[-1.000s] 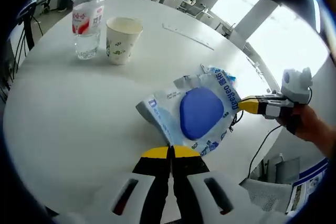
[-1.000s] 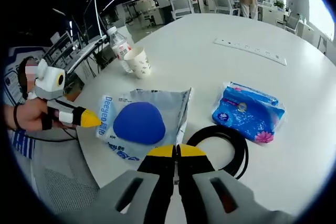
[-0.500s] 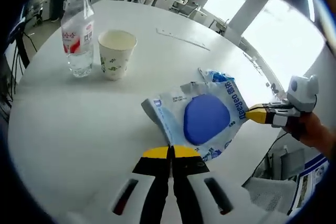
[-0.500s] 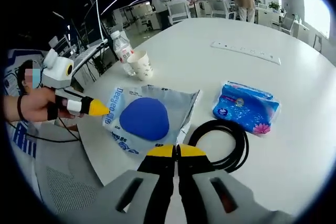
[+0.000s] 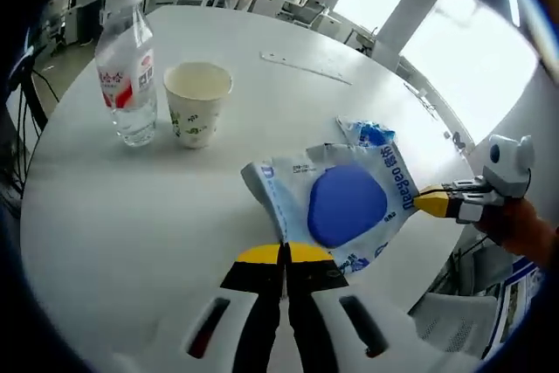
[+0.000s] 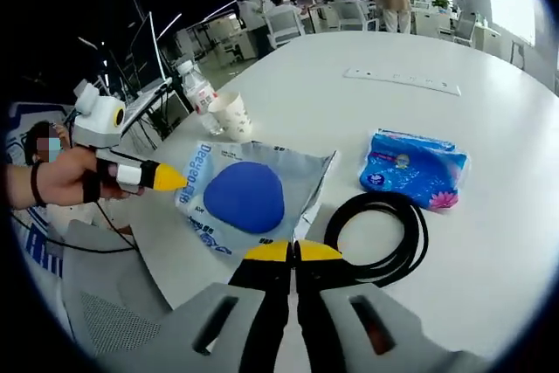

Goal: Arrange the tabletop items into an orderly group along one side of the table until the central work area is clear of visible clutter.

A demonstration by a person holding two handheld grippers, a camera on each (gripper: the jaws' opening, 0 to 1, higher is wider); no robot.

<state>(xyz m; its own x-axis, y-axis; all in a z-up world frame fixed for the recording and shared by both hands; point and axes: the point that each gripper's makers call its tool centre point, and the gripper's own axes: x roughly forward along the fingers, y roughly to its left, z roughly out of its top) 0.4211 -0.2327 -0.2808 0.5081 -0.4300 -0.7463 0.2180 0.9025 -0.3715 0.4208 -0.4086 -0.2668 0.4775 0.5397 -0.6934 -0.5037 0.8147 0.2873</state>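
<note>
The flat pouch [image 5: 336,203] with its blue pad is clamped at opposite edges by the left gripper [image 5: 284,253] and right gripper [image 6: 294,252], beside an empty-looking paper cup [image 5: 197,102] and a water bottle [image 5: 125,76].

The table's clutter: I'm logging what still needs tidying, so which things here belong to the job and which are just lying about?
Belong to the job:
- blue-and-silver packet, pinched at opposite edges by both tongs, right and left
- blue tissue pack
- coiled black cable
- paper cup
- water bottle

Just there:
- white power strip
- office chairs
</note>
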